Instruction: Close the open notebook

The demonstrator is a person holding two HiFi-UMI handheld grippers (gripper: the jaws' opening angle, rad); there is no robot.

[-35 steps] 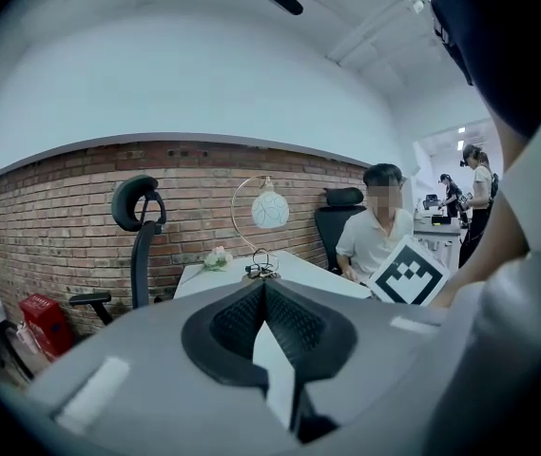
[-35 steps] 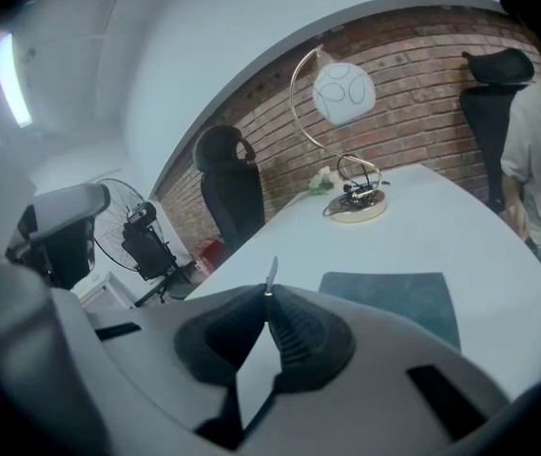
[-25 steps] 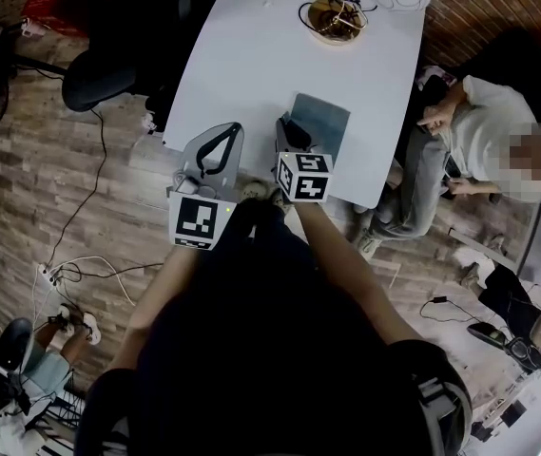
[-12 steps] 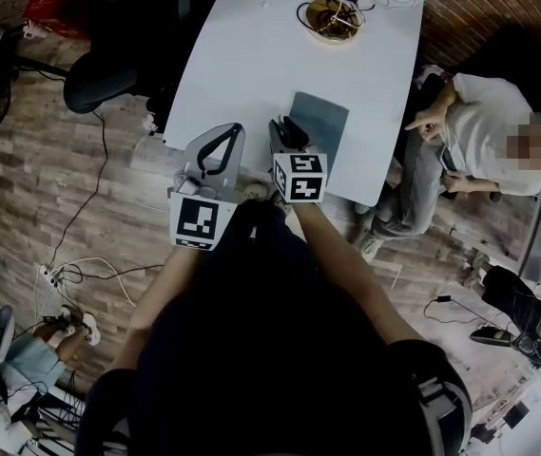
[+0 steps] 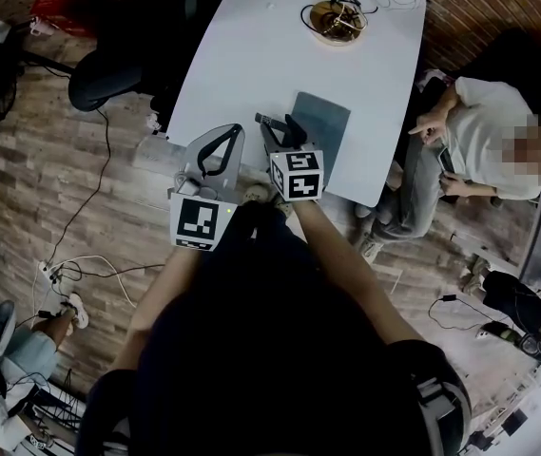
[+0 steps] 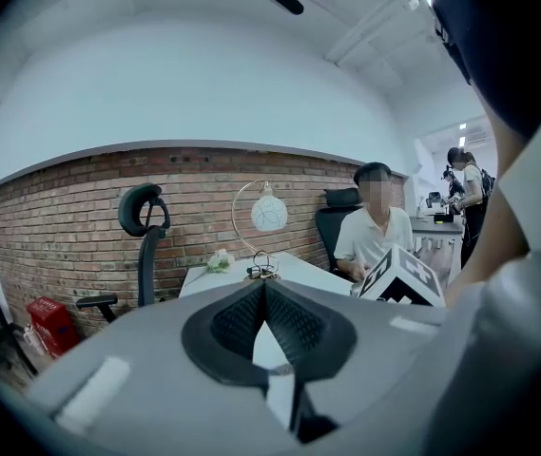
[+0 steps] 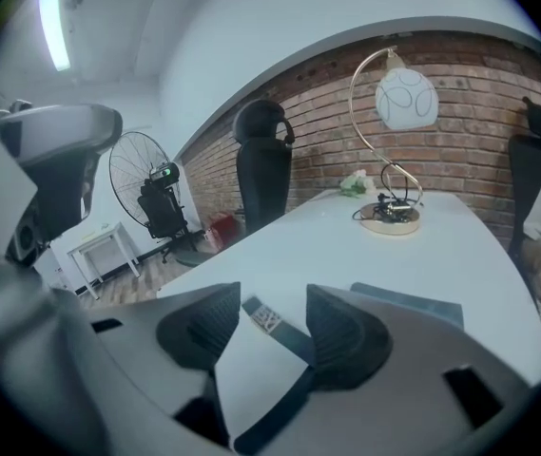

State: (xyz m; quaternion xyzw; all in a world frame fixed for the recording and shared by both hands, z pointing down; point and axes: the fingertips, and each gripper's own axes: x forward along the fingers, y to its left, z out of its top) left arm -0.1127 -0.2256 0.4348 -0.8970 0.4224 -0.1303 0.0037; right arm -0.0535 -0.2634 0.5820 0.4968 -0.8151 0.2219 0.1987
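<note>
A grey-blue notebook (image 5: 325, 122) lies closed and flat near the front edge of the white table (image 5: 251, 55); in the right gripper view the notebook (image 7: 413, 304) shows just right of the jaws. My right gripper (image 5: 278, 127) hovers at its left edge. Its jaws have just been opening and now stand wide apart. A dark strap with a small label (image 7: 268, 319) lies on the table between them, and neither pad presses on it. My left gripper (image 5: 234, 129) is held at the table's front left corner, jaws together and empty (image 6: 264, 288).
A lamp with a round white shade and a wooden base (image 5: 337, 17) stands at the table's far end. A black office chair (image 5: 118, 65) is at the left, and a seated person (image 5: 479, 141) is close to the right edge. Cables (image 5: 80, 264) lie on the floor.
The right gripper's jaws went from nearly together to wide apart, uncovering the dark strap. The left gripper stayed put. The seated person moved a hand.
</note>
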